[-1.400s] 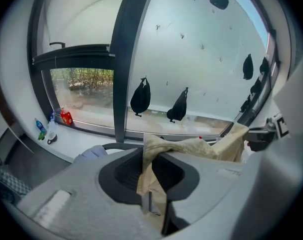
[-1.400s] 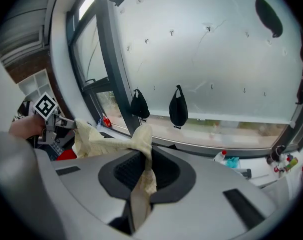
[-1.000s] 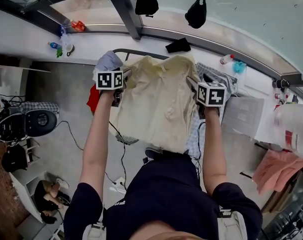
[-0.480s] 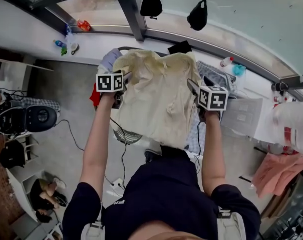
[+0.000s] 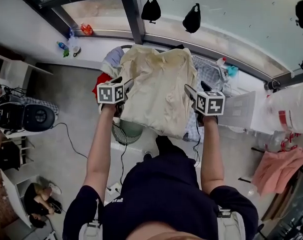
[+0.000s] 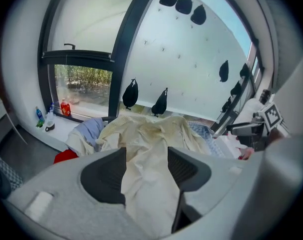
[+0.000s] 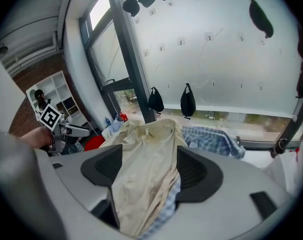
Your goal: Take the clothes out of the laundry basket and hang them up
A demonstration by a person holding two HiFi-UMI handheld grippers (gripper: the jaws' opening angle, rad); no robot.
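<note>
Left gripper (image 6: 146, 174) fingers (image 6: 105, 176) are clamped on the cream shirt (image 5: 159, 91). Right gripper (image 7: 147, 171) fingers (image 7: 194, 174) are clamped on the same shirt, with blue plaid cloth (image 7: 216, 136) showing underneath. Shirt is held spread between both, above red cloth (image 5: 102, 80), near the window (image 5: 103, 9).

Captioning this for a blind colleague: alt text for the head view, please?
Seen from above, a person holds a cream shirt spread between the left claw and the right claw, each shut on one side edge. Below it lie a blue checked garment and a red garment, by a window where two black bags hang.
</note>
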